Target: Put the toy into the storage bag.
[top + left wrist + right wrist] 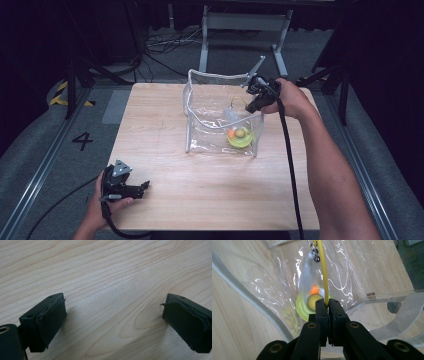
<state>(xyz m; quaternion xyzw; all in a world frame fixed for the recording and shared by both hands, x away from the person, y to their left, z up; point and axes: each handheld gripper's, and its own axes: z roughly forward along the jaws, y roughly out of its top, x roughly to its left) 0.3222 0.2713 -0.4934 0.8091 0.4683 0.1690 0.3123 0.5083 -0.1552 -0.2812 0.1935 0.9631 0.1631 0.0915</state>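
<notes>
Dark surroundings, grey floor and trailing cables frame a light wooden table [165, 195] at the centre of the high view. Right of centre on it stands a clear plastic bag [200, 107] with a white rim, open at the top; a yellow-green disc [240, 138] with an orange ball [231, 134] beside it lies at the bag's bottom. At upper right, the right gripper [250, 106] sits over the bag's right edge, held in a hand [290, 97], with a thin yellow cord [239, 99] running left from its tip. At lower left, the left gripper [146, 184] rests low at the table's near edge, gripped by the other hand [102, 207]. In the left gripper view, the two black jaws stand wide apart at the lower corners, nothing between them, bare wood grain behind. In the right gripper view, the jaws are pressed together at lower centre, pinching the yellow cord [323, 270], which rises to a small metal ring [314, 245] at the top edge. A white feathery tuft [305, 275] hangs beside the cord, above the disc [302, 306] seen through the clear plastic.
</notes>
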